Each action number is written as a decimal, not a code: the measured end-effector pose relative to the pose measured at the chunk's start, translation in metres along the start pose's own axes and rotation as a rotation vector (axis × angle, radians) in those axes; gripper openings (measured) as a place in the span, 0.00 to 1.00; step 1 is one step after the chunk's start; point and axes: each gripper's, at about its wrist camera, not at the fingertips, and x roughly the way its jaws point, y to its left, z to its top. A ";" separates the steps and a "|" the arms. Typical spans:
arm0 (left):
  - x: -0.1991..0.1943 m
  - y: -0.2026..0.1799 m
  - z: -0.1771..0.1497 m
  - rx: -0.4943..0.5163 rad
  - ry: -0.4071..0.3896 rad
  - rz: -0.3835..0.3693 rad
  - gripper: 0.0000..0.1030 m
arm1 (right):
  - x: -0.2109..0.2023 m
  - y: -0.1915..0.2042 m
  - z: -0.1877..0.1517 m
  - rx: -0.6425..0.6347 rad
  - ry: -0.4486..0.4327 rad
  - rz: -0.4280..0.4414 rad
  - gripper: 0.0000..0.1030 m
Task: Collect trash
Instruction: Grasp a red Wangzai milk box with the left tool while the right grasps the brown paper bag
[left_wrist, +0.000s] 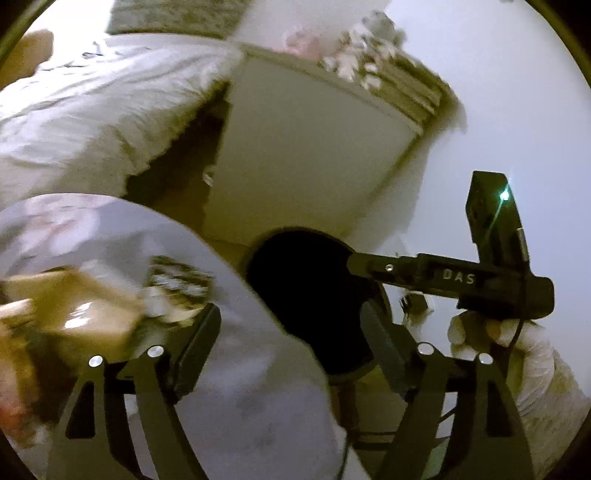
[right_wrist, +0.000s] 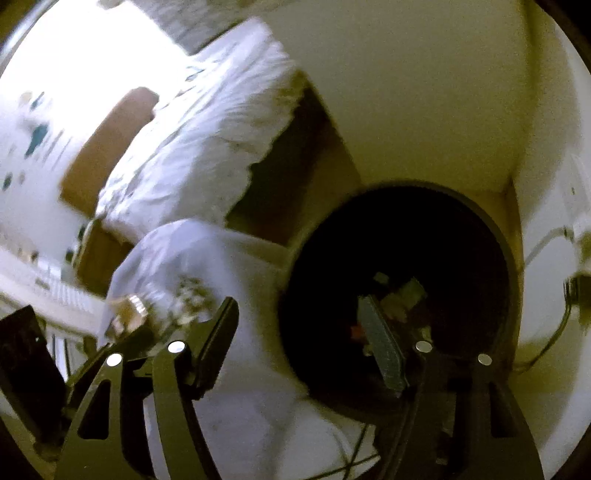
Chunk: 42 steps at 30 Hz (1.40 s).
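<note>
A round black trash bin (right_wrist: 402, 280) stands on the floor against the wall, with scraps of trash (right_wrist: 399, 295) inside. It also shows in the left wrist view (left_wrist: 306, 288). A white plastic bag (left_wrist: 207, 332) holding blurred trash hangs between my left gripper's fingers; it also shows in the right wrist view (right_wrist: 192, 280). My left gripper (left_wrist: 288, 325) is open, wide around the bag's side. My right gripper (right_wrist: 299, 314) is open above the bin, its right finger over the opening. It shows side-on in the left wrist view (left_wrist: 443, 275).
A bed with a white duvet (left_wrist: 92, 110) lies at the left. A white cabinet (left_wrist: 303, 155) with blurred items on top stands behind the bin. A white wall (left_wrist: 517, 110) is at the right, with a cable and plug (right_wrist: 572, 291).
</note>
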 end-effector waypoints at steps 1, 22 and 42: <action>-0.010 0.008 -0.003 -0.009 -0.017 0.013 0.79 | -0.001 0.016 0.000 -0.039 0.000 0.006 0.67; -0.138 0.220 -0.061 -0.035 -0.054 0.288 0.95 | 0.101 0.213 -0.015 -0.554 0.162 0.051 0.72; -0.119 0.176 -0.102 0.224 0.042 0.080 0.77 | 0.134 0.220 -0.030 -0.588 0.199 0.041 0.47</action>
